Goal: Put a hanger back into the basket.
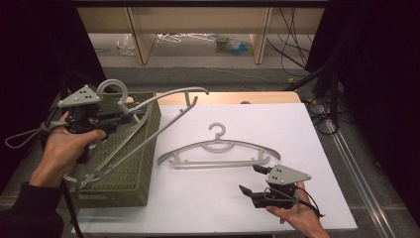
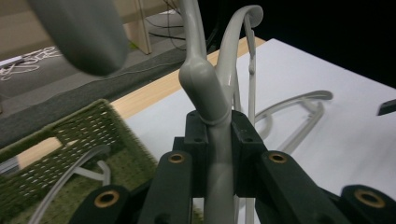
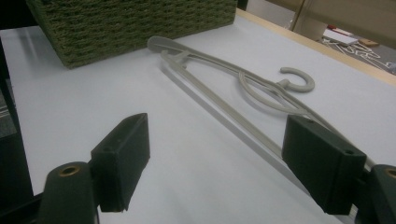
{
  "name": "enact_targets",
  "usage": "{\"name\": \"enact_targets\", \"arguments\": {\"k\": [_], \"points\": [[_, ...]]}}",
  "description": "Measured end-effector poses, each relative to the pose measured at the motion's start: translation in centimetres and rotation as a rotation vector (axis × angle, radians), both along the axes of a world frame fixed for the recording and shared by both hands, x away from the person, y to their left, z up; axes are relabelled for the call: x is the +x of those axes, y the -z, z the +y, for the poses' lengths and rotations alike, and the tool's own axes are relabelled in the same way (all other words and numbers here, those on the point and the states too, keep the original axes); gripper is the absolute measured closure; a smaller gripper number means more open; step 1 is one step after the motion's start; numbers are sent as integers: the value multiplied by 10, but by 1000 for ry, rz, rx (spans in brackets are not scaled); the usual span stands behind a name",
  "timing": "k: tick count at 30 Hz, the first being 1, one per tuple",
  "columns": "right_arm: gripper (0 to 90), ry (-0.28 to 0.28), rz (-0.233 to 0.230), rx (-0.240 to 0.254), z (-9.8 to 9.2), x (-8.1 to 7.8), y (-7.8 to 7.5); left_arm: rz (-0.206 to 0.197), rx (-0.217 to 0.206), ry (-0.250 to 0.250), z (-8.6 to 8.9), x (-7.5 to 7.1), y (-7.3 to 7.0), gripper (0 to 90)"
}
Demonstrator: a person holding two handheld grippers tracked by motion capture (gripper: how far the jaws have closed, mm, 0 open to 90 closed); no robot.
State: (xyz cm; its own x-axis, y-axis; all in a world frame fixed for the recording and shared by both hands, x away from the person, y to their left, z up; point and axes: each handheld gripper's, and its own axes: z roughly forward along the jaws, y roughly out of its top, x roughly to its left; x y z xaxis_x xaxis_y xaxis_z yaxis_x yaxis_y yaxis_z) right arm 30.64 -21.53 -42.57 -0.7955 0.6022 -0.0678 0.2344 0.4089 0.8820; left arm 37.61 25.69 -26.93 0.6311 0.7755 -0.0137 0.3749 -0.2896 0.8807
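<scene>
A grey plastic hanger [image 1: 171,94] hangs tilted above the green woven basket [image 1: 126,171], its lower end still inside the basket. My left gripper [image 1: 123,118] is shut on this hanger's neck just below the hook; in the left gripper view the neck [image 2: 215,116] is pinched between the pads of that gripper [image 2: 217,140]. A second grey hanger [image 1: 218,148] lies flat on the white table top, hook pointing away. My right gripper [image 1: 251,179] rests near the table's front right, open with nothing in it, just short of that hanger [image 3: 219,103]. Its jaws [image 3: 215,154] stand wide apart.
The basket [image 3: 130,23] stands at the table's left edge. The white table top [image 1: 277,129] has a wooden strip along its far edge. Beyond it are shelving legs, cables and small items on the floor. Dark curtains hang on both sides.
</scene>
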Motion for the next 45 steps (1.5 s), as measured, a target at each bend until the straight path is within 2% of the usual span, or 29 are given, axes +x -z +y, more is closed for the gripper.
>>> {"name": "enact_targets", "arguments": {"k": [10,13,15,17,25,30,33,35,37,41,45], "points": [[246,1,-6,3,1,1,2,13,11,-100,37,24,14,793],[246,-2,6,-2,0,1,2,19,2,-147,50,32,19,793],[246,0,12,-3,0,1,2,10,14,-158,55,35,21,793],[246,-1,12,-1,0,1,2,24,-4,-180,59,37,24,793],[247,-6,9,-5,0,1,2,20,23,-236,79,44,39,792],[246,-6,2,-1,1,2,4,7,12,-251,92,43,46,793],[246,-9,17,-7,1,2,3,2,28,-265,100,45,48,793],[246,-12,3,-5,2,1,4,4,29,-272,105,44,52,793],[246,-11,4,-2,2,1,4,11,32,-269,109,43,58,793],[246,-15,16,-16,2,1,4,44,65,-280,116,42,69,793],[246,-16,15,-18,2,1,4,59,40,-280,122,42,78,792]]}}
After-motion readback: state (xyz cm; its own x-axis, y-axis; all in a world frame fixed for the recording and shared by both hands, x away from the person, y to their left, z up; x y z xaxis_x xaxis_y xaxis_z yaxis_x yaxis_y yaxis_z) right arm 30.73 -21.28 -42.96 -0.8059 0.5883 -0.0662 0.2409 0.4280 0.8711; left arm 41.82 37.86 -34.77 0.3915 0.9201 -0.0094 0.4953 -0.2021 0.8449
